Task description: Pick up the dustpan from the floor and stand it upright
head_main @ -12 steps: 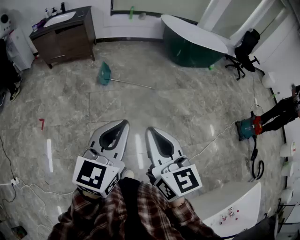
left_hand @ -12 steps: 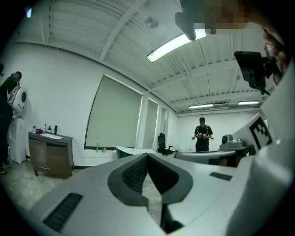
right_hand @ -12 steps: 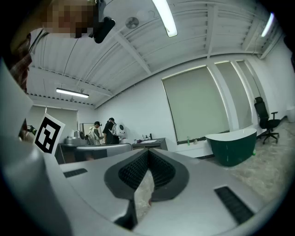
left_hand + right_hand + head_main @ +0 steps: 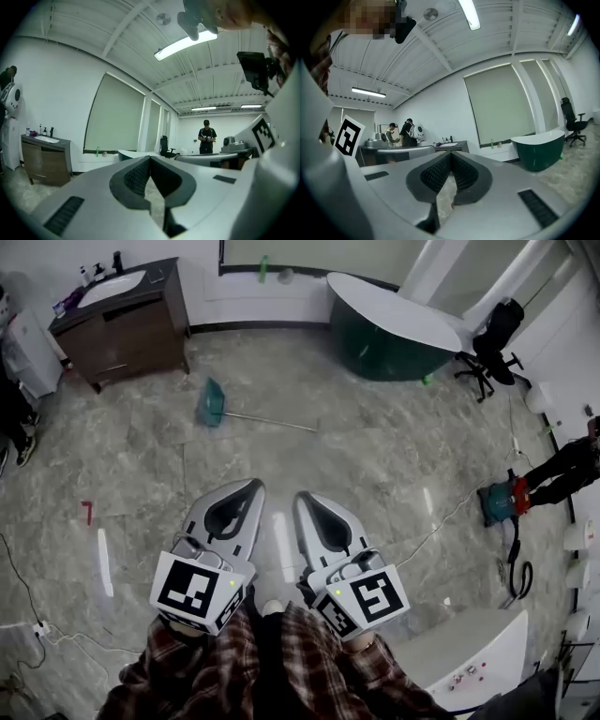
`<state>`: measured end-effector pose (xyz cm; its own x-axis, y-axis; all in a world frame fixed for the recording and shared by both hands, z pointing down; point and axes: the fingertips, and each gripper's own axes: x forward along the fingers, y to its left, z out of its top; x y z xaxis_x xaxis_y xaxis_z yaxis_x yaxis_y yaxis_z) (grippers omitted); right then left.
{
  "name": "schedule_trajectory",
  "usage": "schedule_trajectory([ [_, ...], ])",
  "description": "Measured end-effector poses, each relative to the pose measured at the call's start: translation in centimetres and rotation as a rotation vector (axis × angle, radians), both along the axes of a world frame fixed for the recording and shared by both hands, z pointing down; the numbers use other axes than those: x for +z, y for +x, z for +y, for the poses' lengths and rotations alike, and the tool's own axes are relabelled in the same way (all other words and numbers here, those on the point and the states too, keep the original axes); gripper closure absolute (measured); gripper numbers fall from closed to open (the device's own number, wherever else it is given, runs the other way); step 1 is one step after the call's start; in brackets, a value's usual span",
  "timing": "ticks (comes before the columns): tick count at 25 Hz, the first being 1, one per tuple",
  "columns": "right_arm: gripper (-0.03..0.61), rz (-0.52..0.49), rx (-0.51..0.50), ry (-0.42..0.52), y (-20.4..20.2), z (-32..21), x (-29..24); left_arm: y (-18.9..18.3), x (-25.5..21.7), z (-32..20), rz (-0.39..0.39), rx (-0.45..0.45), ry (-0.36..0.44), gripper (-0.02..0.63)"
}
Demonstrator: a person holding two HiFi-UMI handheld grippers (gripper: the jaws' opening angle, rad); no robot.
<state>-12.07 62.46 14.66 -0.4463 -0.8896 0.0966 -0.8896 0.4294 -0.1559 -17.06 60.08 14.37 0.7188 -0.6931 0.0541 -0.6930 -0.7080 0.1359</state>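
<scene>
Head view gives you the grey marble-tile floor (image 4: pixel 375 474) across most of the frame, with white walls at the far edge. Far ahead, a green tub with a white rim (image 4: pixel 389 329) stands right of centre. A brown vanity cabinet (image 4: pixel 127 324) with a sink stands at the far left. A white tabletop (image 4: pixel 469 662) lies by your right elbow. A black office chair (image 4: pixel 492 334) sits just right of the tub, and a teal floor machine (image 4: pixel 497 498) with its cable sits at the right edge. The teal dustpan (image 4: pixel 210 401) lies flat on the floor with its long handle running to the right. It is well ahead of your tools and a little to their left, with a stretch of floor between. Your left tool (image 4: pixel 249 486) and right tool (image 4: pixel 302 497) sit level, side by side, each with its jaws closed together and gripping nothing.
</scene>
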Motion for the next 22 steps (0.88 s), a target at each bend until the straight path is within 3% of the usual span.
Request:
schedule_trajectory([
  [10,0.568,0.020,0.088,0.027,-4.0,-12.0,-0.9,-4.5,-0.4,-11.5,-0.008,0.064,0.010,0.601],
  [16,0.568,0.030,0.114,-0.004,-4.7,-15.7,0.0,-7.5,0.7,-15.8,-0.011,0.027,-0.008,0.603],
  [22,0.568,0.033,0.106,-0.039,-4.6,-20.0,1.5,-7.8,2.1,-20.1,-0.004,-0.002,-0.039,0.601],
])
